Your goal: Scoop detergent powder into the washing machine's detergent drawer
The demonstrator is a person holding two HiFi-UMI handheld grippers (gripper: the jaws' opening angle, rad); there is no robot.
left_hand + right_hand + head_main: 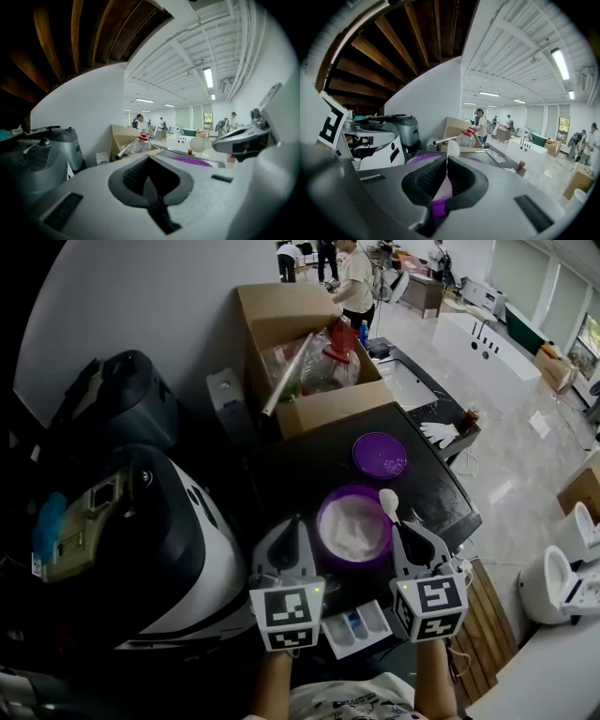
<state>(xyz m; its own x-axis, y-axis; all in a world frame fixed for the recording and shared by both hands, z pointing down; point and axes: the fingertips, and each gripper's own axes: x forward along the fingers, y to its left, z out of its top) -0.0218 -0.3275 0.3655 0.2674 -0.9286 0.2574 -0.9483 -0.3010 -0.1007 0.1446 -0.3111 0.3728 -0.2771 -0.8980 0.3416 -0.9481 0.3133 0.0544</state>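
A: What do the jaws have?

B: The right gripper (pixel 444 183) is clamped on the thin handle of a white spoon (pixel 452 148). The handle stands up between the pads, with the bowl above them. The left gripper (pixel 151 183) has its pads pressed together with nothing between them – only a sliver of purple shows past the gap.

A: And the detergent?

B: The purple tub (pixel 324 521) sits open between the two grippers' tips, with white powder (pixel 354 529) inside. The spoon's bowl is at the tub's right rim. I can't tell whether it carries any powder – it's too small from the head view.

A: Around that?

B: The tub's purple lid (pixel 380 456) lies just beyond it on the dark top of the washing machine (pixel 300 465). The detergent drawer (pixel 339 634) is pulled out below, between the two marker cubes. A cardboard box (pixel 328 404) stands at the far edge.
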